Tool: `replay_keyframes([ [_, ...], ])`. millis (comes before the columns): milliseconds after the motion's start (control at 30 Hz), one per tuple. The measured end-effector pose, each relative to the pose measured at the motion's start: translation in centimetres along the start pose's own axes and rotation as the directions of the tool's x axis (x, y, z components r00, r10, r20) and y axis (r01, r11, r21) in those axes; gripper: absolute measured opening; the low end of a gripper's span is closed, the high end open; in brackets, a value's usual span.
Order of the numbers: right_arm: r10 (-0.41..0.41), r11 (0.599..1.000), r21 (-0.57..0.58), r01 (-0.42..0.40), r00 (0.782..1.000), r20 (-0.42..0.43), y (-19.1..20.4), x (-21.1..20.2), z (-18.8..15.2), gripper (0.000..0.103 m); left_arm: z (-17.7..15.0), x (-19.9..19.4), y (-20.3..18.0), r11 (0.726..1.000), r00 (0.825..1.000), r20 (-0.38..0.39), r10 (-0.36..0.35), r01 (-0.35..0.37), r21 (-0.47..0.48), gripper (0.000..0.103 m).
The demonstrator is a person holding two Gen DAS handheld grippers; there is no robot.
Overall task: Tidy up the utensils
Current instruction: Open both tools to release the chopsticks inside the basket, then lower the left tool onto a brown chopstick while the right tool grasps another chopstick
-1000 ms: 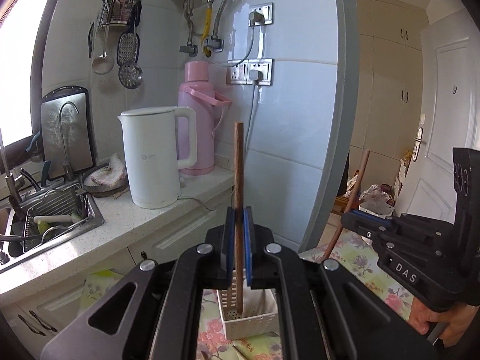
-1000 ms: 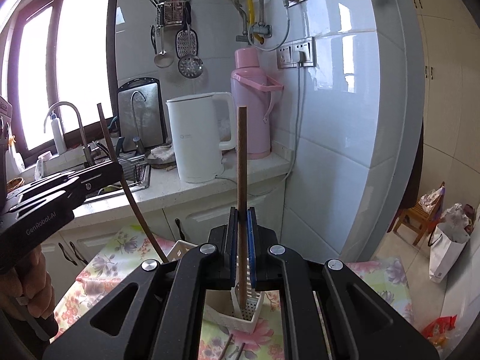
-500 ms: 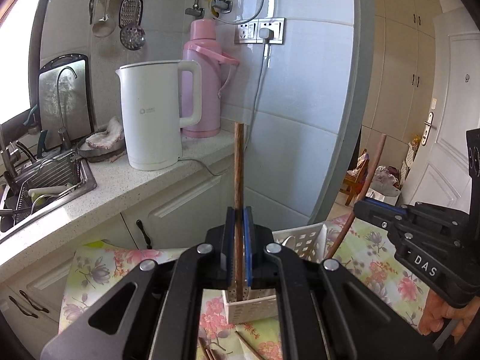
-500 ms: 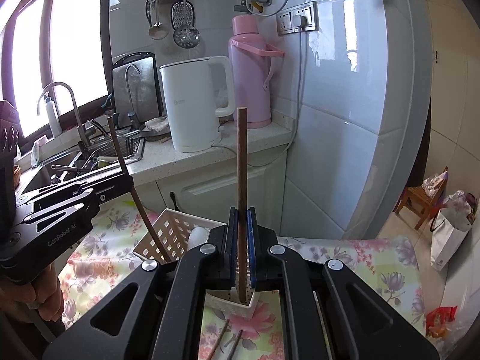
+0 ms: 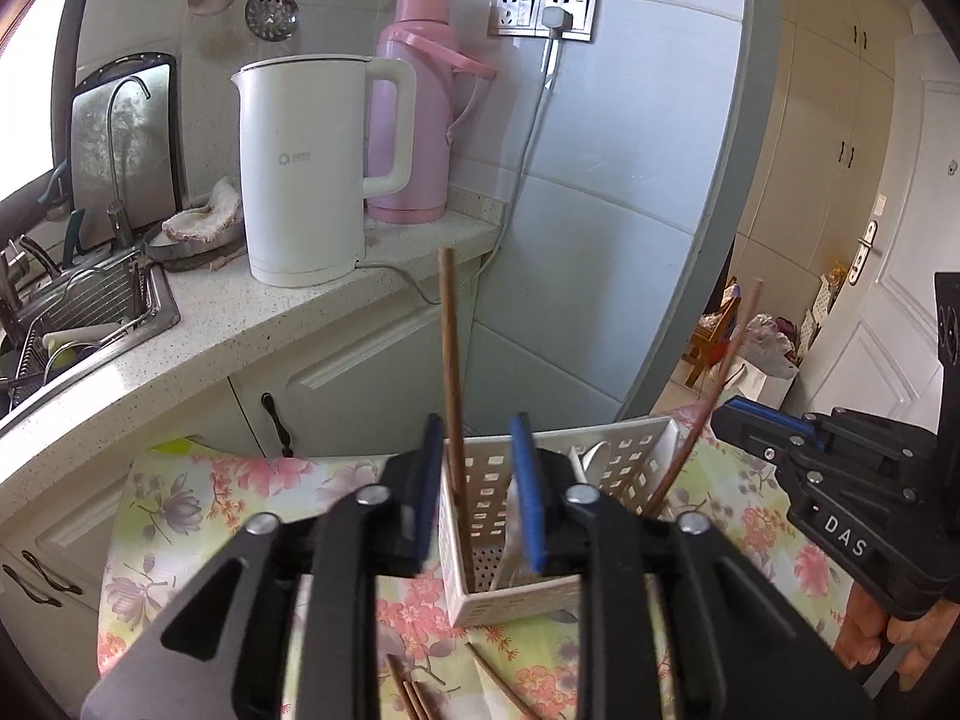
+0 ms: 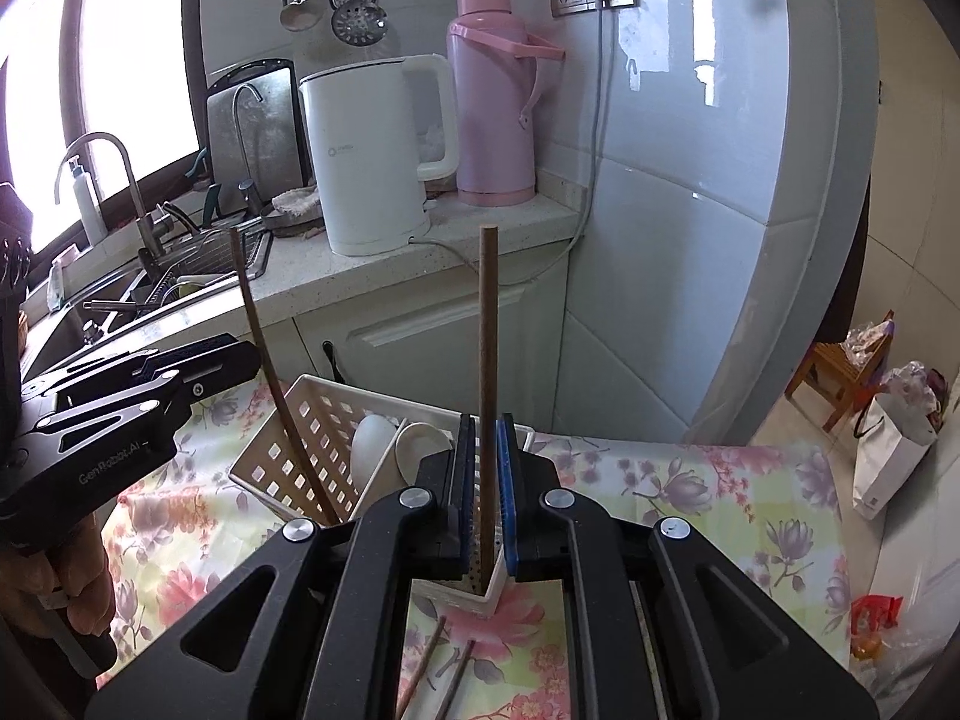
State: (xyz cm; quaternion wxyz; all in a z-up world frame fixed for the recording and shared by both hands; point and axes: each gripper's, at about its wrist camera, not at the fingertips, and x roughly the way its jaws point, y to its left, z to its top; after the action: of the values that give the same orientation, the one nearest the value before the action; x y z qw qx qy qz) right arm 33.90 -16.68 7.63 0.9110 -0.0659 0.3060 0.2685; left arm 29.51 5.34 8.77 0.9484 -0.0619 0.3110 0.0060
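Note:
A white slotted utensil holder (image 5: 606,468) (image 6: 312,438) stands on the floral tablecloth with white spoons (image 6: 384,438) in it. My left gripper (image 5: 477,480) is open just above it; a brown chopstick (image 5: 451,360) stands free in the holder's near compartment, beside the left pad. My right gripper (image 6: 483,468) has its blue pads slightly parted around a second upright chopstick (image 6: 487,360), whose lower end is inside the holder. That chopstick also shows in the left wrist view (image 5: 714,384), and the left one in the right wrist view (image 6: 270,360).
Loose chopsticks (image 6: 444,672) (image 5: 414,696) lie on the tablecloth (image 6: 690,480) in front of the holder. Behind are the counter with a white kettle (image 5: 306,168), a pink thermos (image 5: 420,102) and the sink rack (image 5: 78,312). The tiled wall corner stands at the right.
Both grippers came down over the holder. The left jaws opened and let the chopstick stand in the holder. The right jaws loosened around theirs.

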Motion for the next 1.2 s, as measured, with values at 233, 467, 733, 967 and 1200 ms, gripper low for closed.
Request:
replay_keyframes([
  [233, -0.009, 0.999, 0.050, 0.008, 1.000, 0.018, -1.7, -1.1, -1.0, 0.012, -0.5, -1.8, 1.4, 0.999, 1.000, 0.030, 0.010, -0.009, -0.049, 0.029],
  [467, -0.020, 0.994, 0.108, 0.019, 1.000, 0.005, -2.7, -2.8, -9.3, 0.055, -6.5, -5.1, 3.9, 0.996, 0.999, 0.038, 0.033, -0.030, -0.080, 0.029],
  [733, -0.009, 0.987, 0.157, 0.034, 0.988, -0.154, -2.4, -1.0, -18.1, 0.055, -17.9, -3.0, 5.7, 0.985, 0.981, -0.191, 0.020, -0.052, -0.165, 0.028],
  [967, 0.009, 0.988, 0.153, 0.019, 0.983, -0.184, -1.5, -0.2, -18.9, 0.055, -20.0, -0.7, 4.7, 0.987, 0.963, -0.269, 0.011, -0.054, -0.154, 0.014],
  [1200, 0.012, 0.988, 0.153, 0.018, 0.981, -0.192, -1.6, -0.1, -19.0, 0.057, -20.5, 0.5, 4.2, 0.989, 0.954, -0.300, 0.021, -0.063, -0.131, 0.013],
])
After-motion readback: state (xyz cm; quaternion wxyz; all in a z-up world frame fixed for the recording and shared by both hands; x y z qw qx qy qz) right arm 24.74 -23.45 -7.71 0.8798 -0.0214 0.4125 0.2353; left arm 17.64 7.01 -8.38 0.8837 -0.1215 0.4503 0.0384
